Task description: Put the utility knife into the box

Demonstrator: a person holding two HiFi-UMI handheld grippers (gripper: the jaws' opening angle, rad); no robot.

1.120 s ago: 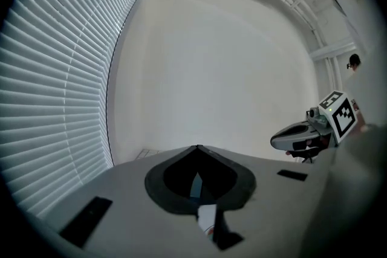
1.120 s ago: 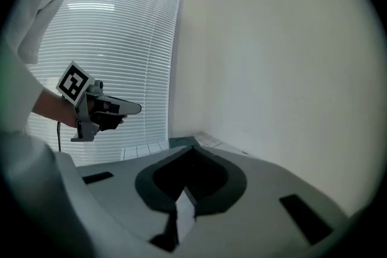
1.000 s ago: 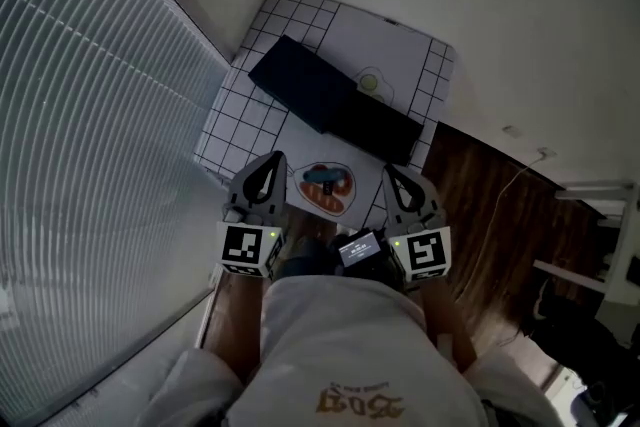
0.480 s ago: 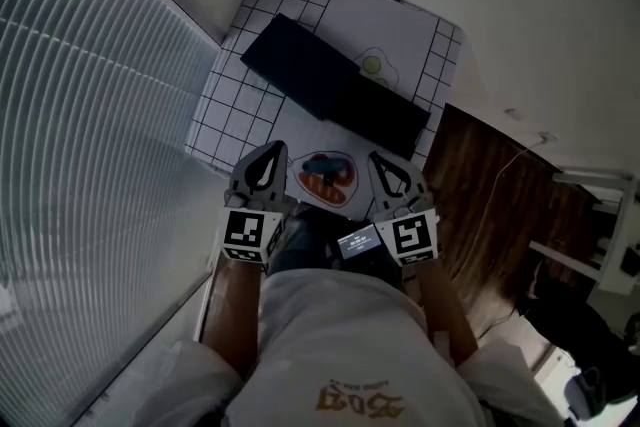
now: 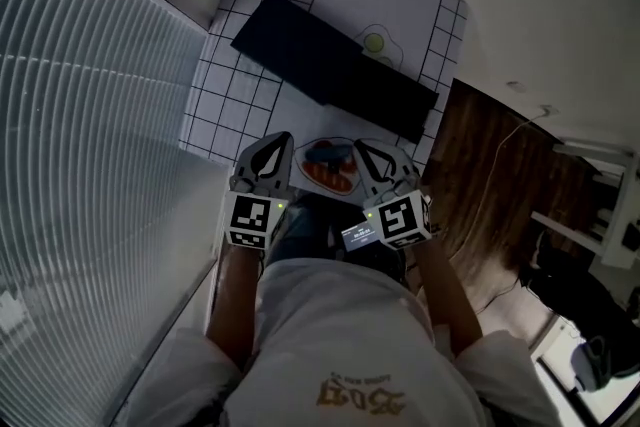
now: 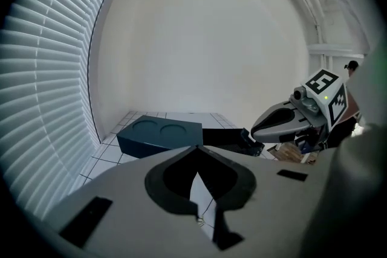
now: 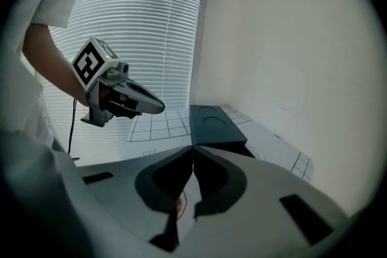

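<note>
Blue on its plate (image 5: 325,185) at the head view's centre, the knife (image 5: 328,153) lies untouched, though your left gripper (image 5: 283,138) and right gripper (image 5: 362,147) have drawn in to flank it, the dark box (image 5: 330,75) above. Left gripper view: fingers (image 6: 121,202) clamped together on nothing. Right gripper view: likewise pressed together and empty, so you must open before any pick-up.
</note>
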